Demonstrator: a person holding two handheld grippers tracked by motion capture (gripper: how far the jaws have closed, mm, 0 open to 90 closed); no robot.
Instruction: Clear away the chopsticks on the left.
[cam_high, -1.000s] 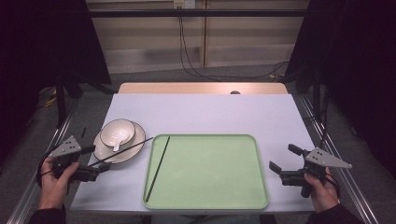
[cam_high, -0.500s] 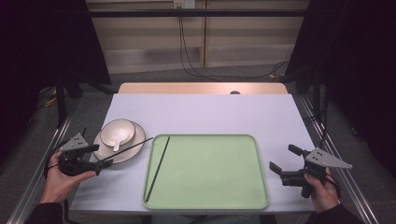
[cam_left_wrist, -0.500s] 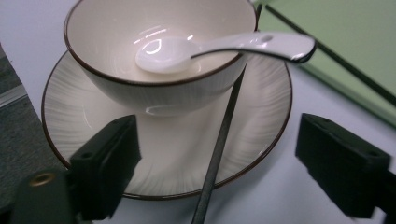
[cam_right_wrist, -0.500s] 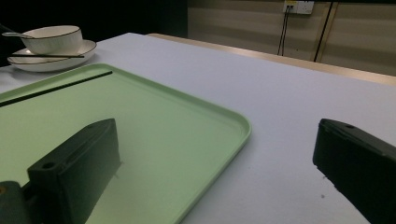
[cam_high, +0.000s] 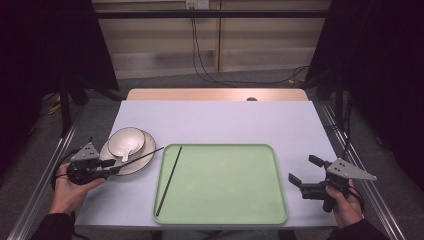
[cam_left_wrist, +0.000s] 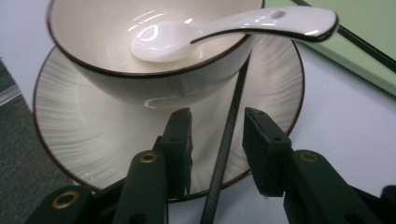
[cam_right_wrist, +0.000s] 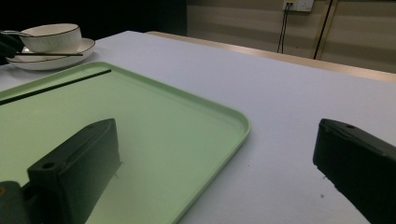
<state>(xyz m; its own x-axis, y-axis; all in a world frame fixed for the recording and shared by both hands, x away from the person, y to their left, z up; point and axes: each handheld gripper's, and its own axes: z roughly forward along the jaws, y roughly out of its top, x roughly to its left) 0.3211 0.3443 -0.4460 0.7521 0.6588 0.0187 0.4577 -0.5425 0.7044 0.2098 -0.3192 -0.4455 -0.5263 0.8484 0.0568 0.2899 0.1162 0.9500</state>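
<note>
Hand-held gripper (cam_left_wrist: 217, 135) astride chopstick (cam_left_wrist: 229, 140), bowl (cam_left_wrist: 140, 74) ahead

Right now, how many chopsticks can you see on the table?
2. One chopstick lies inside the green tray along its left side; the other chopstick rests across the plate, between the left gripper jaws.

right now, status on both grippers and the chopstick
Left gripper jaws just closing around thin black chopstick lying across cream ribbed plate, pads not yet touching. Right gripper open, idle. Nothing blocking.
</note>
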